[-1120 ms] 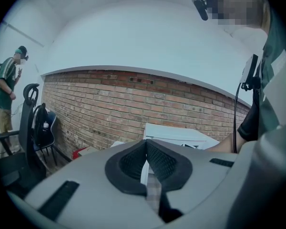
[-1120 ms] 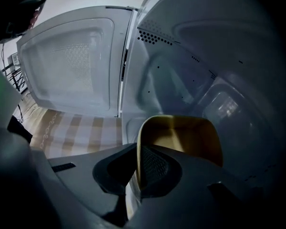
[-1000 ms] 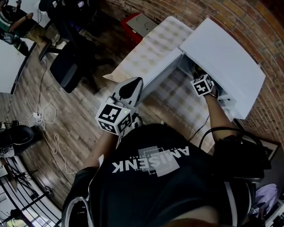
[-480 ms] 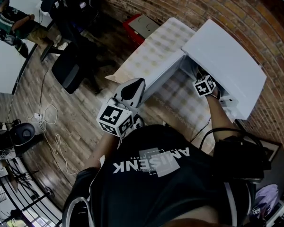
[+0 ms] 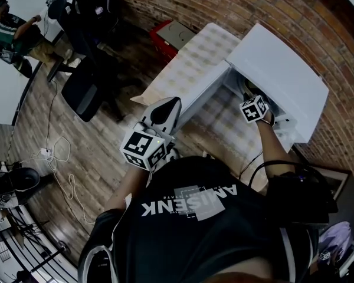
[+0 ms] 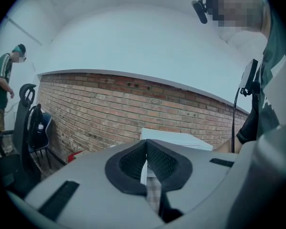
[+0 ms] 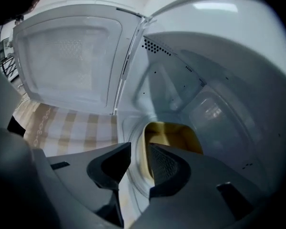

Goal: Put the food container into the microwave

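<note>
The white microwave [image 5: 283, 75] stands on the table with its door [image 5: 203, 93] swung open to the left. In the right gripper view, a clear food container [image 7: 174, 135] with yellow contents sits inside the cavity. My right gripper [image 7: 137, 159] is shut on the container's near wall, which runs between the two pads. The head view shows the right gripper [image 5: 253, 108] at the microwave's mouth, fingertips hidden inside. My left gripper [image 5: 168, 106] hangs low by my body, away from the microwave. Its jaws [image 6: 146, 159] are shut on nothing.
A checked cloth [image 5: 200, 58] covers the table [image 7: 71, 132] in front of the open door [image 7: 69, 61]. A brick wall [image 6: 114, 104] runs behind the microwave [image 6: 176, 140]. A red box [image 5: 168, 31], dark chairs [image 5: 85, 84], floor cables and a person [image 5: 12, 31] are far left.
My right gripper has edged slightly deeper into the microwave. The left gripper has hardly moved. The person at the far left has shifted.
</note>
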The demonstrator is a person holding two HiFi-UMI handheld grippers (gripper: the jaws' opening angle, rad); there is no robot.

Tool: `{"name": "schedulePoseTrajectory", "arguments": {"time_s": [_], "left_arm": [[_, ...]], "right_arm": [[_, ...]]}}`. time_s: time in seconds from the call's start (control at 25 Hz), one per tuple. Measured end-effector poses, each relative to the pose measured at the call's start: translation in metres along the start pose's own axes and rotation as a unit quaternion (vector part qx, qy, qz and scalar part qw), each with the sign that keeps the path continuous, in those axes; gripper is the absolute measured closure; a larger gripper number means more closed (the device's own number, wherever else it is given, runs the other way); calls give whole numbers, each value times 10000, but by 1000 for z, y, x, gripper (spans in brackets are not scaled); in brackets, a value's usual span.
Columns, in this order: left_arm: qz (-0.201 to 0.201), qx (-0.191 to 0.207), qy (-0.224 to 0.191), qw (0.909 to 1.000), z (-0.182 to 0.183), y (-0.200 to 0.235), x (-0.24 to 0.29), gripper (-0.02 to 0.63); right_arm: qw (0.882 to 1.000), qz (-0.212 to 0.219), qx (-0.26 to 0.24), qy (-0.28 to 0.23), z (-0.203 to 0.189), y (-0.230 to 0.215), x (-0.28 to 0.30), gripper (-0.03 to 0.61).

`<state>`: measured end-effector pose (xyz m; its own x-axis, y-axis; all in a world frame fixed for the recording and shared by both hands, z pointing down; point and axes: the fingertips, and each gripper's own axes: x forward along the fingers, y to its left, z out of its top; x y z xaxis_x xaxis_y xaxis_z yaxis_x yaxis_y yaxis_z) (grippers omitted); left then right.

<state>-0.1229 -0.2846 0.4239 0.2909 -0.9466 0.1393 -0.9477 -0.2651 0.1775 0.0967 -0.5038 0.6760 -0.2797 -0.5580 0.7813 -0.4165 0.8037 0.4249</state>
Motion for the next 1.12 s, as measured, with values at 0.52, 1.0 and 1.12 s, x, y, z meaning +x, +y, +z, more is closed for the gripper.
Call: {"name": "schedulePoseTrajectory", "arguments": {"time_s": [0.52, 1.0, 1.12], "left_arm": [[-503, -79, -114, 9986, 8, -2, -8, 601], [-1346, -271, -256, 9902, 23, -11, -5, 601], [-1515, -476, -207, 9871, 23, -12, -6, 601]], "right_arm": [[9944, -171, 876, -567, 21, 17, -81, 489], [9763, -493, 1812, -1077, 36, 42, -172, 526], [9739, -637, 1852, -1147, 38, 46, -194, 528]]}}
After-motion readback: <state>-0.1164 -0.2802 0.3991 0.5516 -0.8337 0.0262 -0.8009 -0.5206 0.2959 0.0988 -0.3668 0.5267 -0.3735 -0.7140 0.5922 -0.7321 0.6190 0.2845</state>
